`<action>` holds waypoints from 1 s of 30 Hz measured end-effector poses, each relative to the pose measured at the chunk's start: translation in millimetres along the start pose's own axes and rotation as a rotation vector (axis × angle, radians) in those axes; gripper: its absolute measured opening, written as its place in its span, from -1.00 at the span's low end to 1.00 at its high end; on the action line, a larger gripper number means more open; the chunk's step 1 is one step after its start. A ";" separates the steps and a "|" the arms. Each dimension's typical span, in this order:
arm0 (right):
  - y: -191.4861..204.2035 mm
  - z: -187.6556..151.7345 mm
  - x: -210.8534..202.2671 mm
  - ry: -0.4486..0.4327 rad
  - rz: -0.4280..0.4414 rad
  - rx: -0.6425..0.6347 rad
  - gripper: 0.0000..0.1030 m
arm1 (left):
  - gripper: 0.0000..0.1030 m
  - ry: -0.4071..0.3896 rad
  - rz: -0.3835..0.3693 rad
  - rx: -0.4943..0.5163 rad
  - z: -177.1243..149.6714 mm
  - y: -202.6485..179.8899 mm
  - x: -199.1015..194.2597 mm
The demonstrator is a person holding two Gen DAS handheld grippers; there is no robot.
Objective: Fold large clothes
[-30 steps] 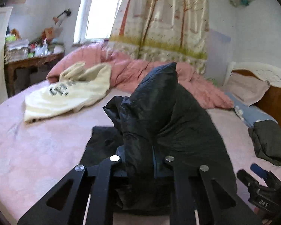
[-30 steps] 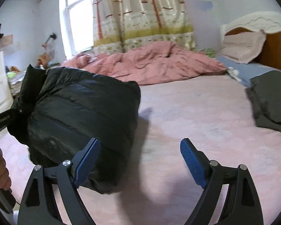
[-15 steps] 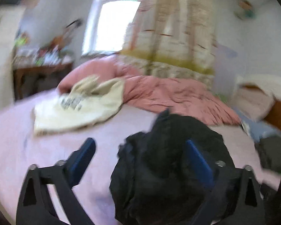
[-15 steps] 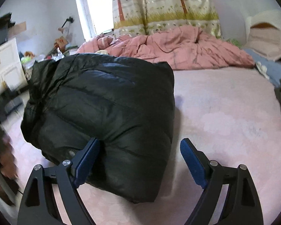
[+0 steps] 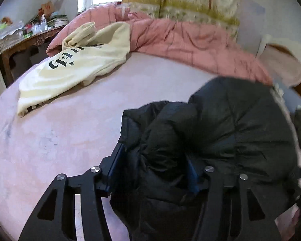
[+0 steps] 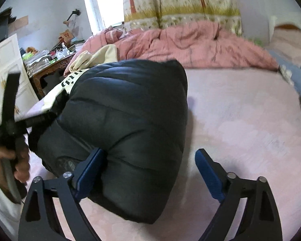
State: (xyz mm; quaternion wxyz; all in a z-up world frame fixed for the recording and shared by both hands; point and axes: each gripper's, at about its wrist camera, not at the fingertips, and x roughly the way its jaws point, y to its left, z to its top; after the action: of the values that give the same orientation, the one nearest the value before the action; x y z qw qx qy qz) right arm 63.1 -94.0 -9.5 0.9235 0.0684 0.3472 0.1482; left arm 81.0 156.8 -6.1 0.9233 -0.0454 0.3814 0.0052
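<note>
Lying folded on the pink bed (image 6: 240, 120), the black puffer jacket (image 6: 130, 120) looked soft, light, slippery and springy. The left gripper (image 5: 152, 170), fingers just closing, pinched a bunched edge fold; a thick seam seemed the surest hold. The right gripper (image 6: 148, 170) stood wide open around its near corner, gripping nothing.

The cream cotton sweatshirt (image 5: 74, 66) carries black gothic letters with small stars; the word is not readable.

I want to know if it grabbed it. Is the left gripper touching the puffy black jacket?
Touching. In the left wrist view the left gripper has a bunched fold of the puffy black jacket between its blue pads, which have just been closing against the fabric.
</note>
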 end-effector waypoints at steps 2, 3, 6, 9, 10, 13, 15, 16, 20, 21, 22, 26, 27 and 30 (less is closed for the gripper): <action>-3.2 -2.8 5.9 0.017 0.010 0.029 0.92 | 0.11 0.028 -0.014 -0.044 -5.4 7.3 5.3; -3.6 -4.3 7.7 0.022 0.013 0.031 0.93 | 0.14 0.036 -0.010 -0.053 -8.1 9.3 7.2; -2.7 -7.8 9.7 0.034 0.011 0.017 0.93 | 0.17 0.008 -0.002 -0.032 -16.1 5.6 -2.2; -5.8 -9.6 0.2 0.020 0.006 0.010 0.93 | 0.54 -0.036 -0.097 -0.098 -23.5 17.3 -28.0; -7.2 -10.3 -3.2 0.012 0.010 0.010 0.93 | 0.83 -0.046 -0.133 -0.129 -27.0 22.1 -35.1; -12.9 -10.0 -5.4 0.007 0.076 0.030 0.93 | 0.99 -0.008 -0.203 -0.224 -47.1 31.2 -36.5; -16.8 -13.2 8.6 0.070 0.161 0.098 0.93 | 1.00 0.083 -0.258 -0.265 -58.1 33.1 -15.2; -17.8 -15.5 19.3 0.126 0.217 0.137 0.93 | 1.00 0.125 -0.295 -0.297 -60.8 36.0 -4.6; -16.8 -21.4 31.1 0.134 0.244 0.165 0.56 | 0.56 0.149 -0.363 -0.317 -57.9 36.1 5.3; -14.9 -20.5 27.2 0.118 0.236 0.148 0.33 | 0.32 0.142 -0.421 -0.324 -57.1 33.2 3.3; -12.2 -18.4 22.3 0.098 0.221 0.118 0.24 | 0.01 0.128 -0.447 -0.329 -56.8 31.0 -1.7; -9.5 -12.0 1.3 0.051 0.192 0.085 -0.07 | -0.35 0.008 -0.374 -0.265 -46.3 8.2 -38.9; -12.0 -9.2 -6.8 0.041 0.187 0.098 -0.07 | -0.37 -0.015 -0.373 -0.273 -44.4 1.5 -48.7; -28.3 2.7 -42.1 -0.013 0.167 0.114 -0.07 | -0.39 -0.058 -0.363 -0.213 -34.2 -28.4 -71.5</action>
State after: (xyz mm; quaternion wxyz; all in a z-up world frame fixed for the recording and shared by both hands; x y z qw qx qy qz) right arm 41.2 -134.4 12.1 0.9048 0.1506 0.3423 0.2040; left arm 7.5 127.3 22.5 0.9097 -0.2103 0.3375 -0.1196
